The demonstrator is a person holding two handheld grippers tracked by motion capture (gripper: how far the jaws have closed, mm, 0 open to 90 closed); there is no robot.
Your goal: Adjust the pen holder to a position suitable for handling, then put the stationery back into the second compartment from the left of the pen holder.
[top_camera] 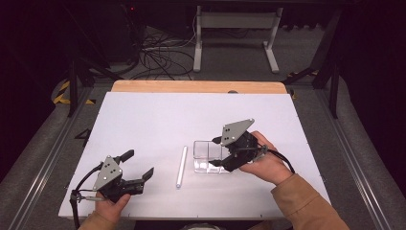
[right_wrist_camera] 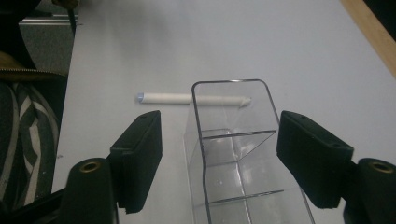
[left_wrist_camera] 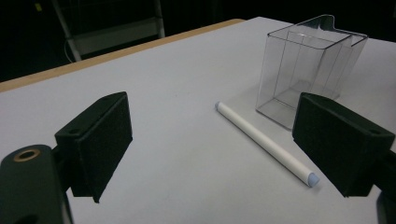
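A clear plastic container [top_camera: 206, 155] with inner dividers stands upright right of the board's middle. My right gripper [top_camera: 215, 152] reaches it from the right. Its jaws stand open on either side of the container [right_wrist_camera: 233, 140], and the left pad [right_wrist_camera: 140, 154] is clearly off the wall. A white stick with a pale blue end [top_camera: 181, 166] lies flat just left of the container, pointing away from me. My left gripper [top_camera: 140, 163] hovers near the front left, open and holding nothing. It faces the stick [left_wrist_camera: 264, 142] and the container [left_wrist_camera: 308, 65].
The white board [top_camera: 191, 115] covers a table whose wooden far edge [top_camera: 198, 86] shows. Beyond it on the floor are a white table frame [top_camera: 237, 36] and tangled cables [top_camera: 158, 57]. Striped fabric [right_wrist_camera: 23, 135] lies off the board's near edge.
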